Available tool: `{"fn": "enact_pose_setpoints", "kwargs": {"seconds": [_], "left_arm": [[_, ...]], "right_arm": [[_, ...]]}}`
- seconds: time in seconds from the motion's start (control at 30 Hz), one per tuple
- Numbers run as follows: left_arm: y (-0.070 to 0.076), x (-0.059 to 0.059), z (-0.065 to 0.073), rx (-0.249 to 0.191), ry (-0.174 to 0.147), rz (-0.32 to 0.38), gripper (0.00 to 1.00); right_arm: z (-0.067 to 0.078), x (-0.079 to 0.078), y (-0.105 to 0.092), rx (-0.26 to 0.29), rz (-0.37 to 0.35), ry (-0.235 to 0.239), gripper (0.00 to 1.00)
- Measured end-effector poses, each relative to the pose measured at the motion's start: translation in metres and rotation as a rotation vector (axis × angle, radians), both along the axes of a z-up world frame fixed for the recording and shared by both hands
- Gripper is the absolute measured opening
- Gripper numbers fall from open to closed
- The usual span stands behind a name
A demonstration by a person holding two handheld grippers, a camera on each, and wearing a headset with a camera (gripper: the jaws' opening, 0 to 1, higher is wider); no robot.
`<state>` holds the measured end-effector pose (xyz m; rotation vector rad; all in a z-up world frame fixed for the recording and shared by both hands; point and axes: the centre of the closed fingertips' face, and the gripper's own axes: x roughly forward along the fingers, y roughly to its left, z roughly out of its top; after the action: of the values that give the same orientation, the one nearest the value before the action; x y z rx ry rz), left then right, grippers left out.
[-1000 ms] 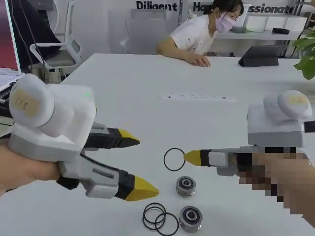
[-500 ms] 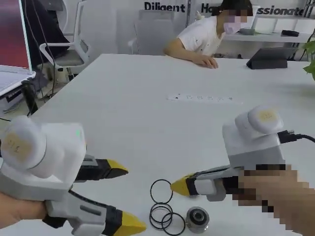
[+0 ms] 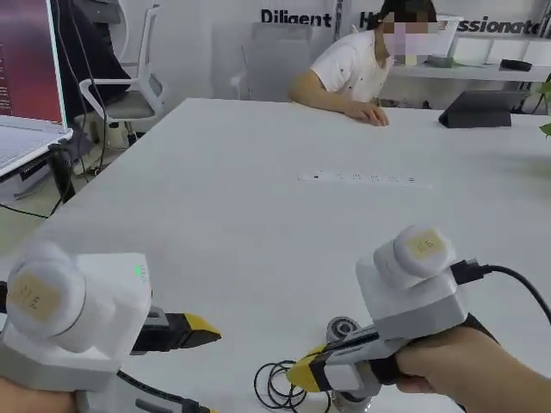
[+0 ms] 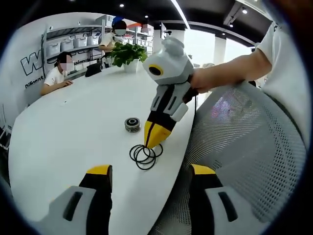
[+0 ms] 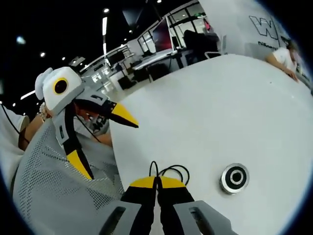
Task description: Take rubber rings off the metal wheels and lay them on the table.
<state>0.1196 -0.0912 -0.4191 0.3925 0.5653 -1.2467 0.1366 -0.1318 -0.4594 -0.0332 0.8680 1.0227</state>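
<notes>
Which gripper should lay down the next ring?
Right. The right gripper seems shut on a ring at the pile; the left gripper hangs open, apart.

Head view, 12 o'clock: the back wall [image 3: 215, 34] carries dark lettering [image 3: 288, 16] reading "Diligent". To its right stands a cut-off capital "H", then the fragment "ssionate" toward 1 o'clock.

Left gripper view, 10 o'clock: a large letter W [image 4: 29, 62] stands on the white wall, with smaller, blurred text beneath it.

Right gripper view, 1 o'clock: a wall logo [image 5: 259, 23] begins with "W".

Head view, 10 o'clock: text on the monitor [image 3: 21, 60] is illegible.
</notes>
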Motion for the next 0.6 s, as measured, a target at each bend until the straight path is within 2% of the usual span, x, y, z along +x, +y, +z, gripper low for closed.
{"fn": "enact_pose_setpoints", "kwargs": {"seconds": [0.27,0.47,0.6], "left_arm": [[0.000,-0.005,-0.004,0.004,0.012,0.001,0.60],[0.000,-0.006,-0.003,-0.001,0.012,0.009,0.60],[0.000,-0.008,-0.003,-0.004,0.015,0.010,0.60]], "right_arm": [[-0.010,-0.001,-0.003,-0.054,0.018,-0.020,0.00],[-0.012,0.005,-0.008,-0.084,0.002,-0.050,0.11],[-0.007,0.008,-0.011,-0.071,-0.015,-0.055,0.13]]}}
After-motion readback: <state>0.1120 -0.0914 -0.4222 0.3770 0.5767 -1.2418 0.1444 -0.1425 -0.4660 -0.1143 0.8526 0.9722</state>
